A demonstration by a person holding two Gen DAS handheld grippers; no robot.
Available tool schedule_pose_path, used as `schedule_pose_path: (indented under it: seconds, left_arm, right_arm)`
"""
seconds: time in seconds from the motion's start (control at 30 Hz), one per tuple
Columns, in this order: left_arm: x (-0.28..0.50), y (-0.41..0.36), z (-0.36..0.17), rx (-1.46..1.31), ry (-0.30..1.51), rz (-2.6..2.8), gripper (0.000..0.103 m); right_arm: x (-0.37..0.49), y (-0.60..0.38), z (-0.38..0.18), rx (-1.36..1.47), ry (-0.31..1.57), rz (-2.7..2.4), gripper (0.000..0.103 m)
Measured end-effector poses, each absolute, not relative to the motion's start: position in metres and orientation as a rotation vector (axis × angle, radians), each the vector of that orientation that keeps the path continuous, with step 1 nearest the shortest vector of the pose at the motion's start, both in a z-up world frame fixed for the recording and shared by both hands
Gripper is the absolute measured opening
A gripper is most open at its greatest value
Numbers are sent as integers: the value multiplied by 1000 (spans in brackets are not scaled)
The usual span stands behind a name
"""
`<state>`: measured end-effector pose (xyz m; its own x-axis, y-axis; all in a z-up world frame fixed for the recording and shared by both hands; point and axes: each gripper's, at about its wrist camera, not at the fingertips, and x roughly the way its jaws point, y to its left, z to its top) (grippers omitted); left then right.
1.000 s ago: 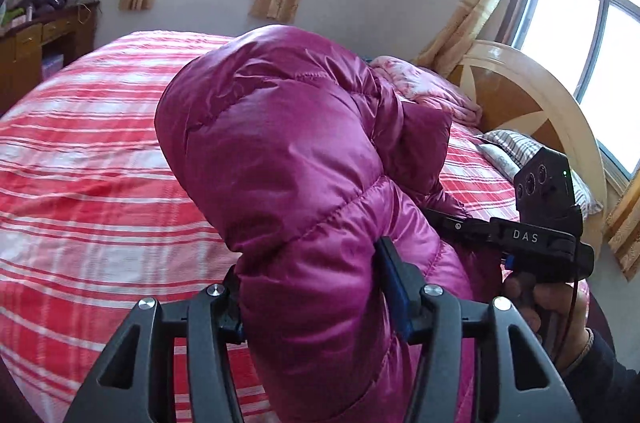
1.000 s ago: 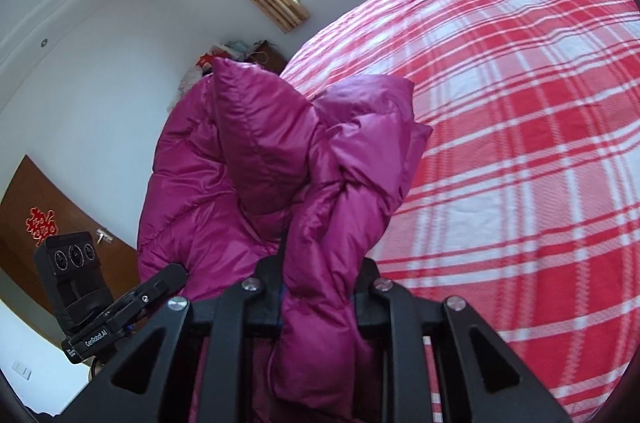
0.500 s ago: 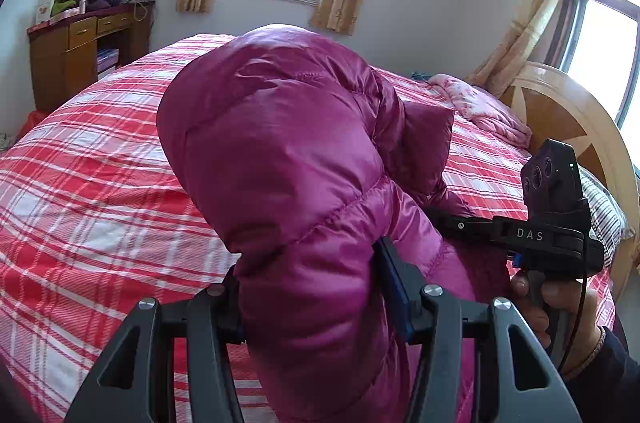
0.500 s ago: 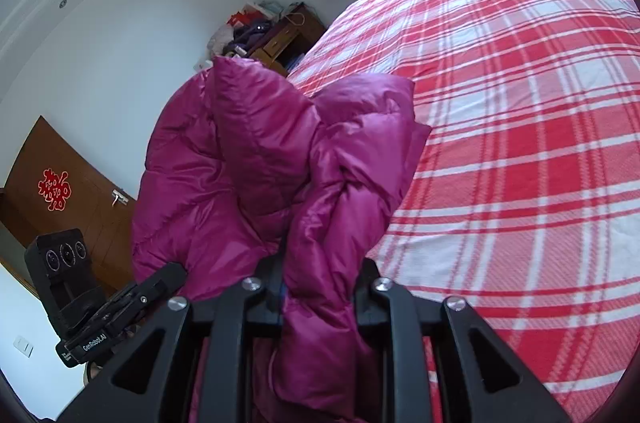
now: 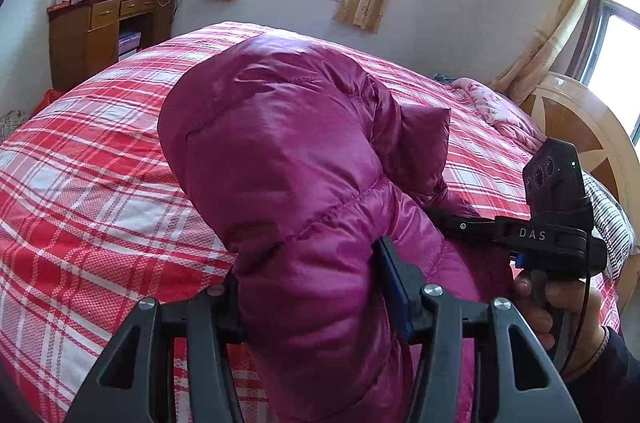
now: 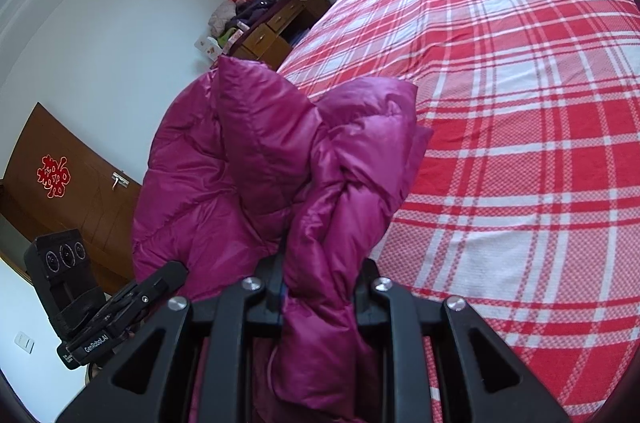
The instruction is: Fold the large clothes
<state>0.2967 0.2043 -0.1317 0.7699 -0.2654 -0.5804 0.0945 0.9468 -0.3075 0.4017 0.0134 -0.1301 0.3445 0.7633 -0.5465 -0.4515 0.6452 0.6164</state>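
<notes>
A magenta puffy down jacket (image 5: pixel 280 151) hangs bunched above the bed with the red and white plaid cover (image 5: pixel 80 183). My left gripper (image 5: pixel 310 283) is shut on a thick padded fold of it. My right gripper (image 6: pixel 320 283) is shut on a thinner bunch of the same jacket (image 6: pixel 260 151), which rises in front of the lens. In the left wrist view the right gripper (image 5: pixel 460 219) shows at the right with a hand on its grip. In the right wrist view the left gripper's body shows at the lower left.
A wooden desk (image 5: pixel 100 35) piled with clutter stands by the far wall. A pink blanket (image 5: pixel 492 107) and a striped pillow (image 5: pixel 612 219) lie by the wooden headboard (image 5: pixel 580 127). A brown door (image 6: pixel 68 183) with a red paper cutting is on the left.
Both grippers swung sideways with the jacket still held: the desk came into view on the left, the headboard slid right, and the door moved up. The grips look the same.
</notes>
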Motion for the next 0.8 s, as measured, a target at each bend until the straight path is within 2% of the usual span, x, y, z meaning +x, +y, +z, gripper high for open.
schedule_pose_path:
  seconds: [0.13,0.63,0.8]
  left_arm:
    - [298,210,-142,-258,688,-182,54]
    - [298,222,-168,-288,745,-131,74]
    - [299,219,-166,-262,751,-106,79]
  right_arm:
    - [407,22,-138,379,939,812,24]
    - [414,40,-149,351,949,790,26]
    - [411,33,-151,360,953,783,30]
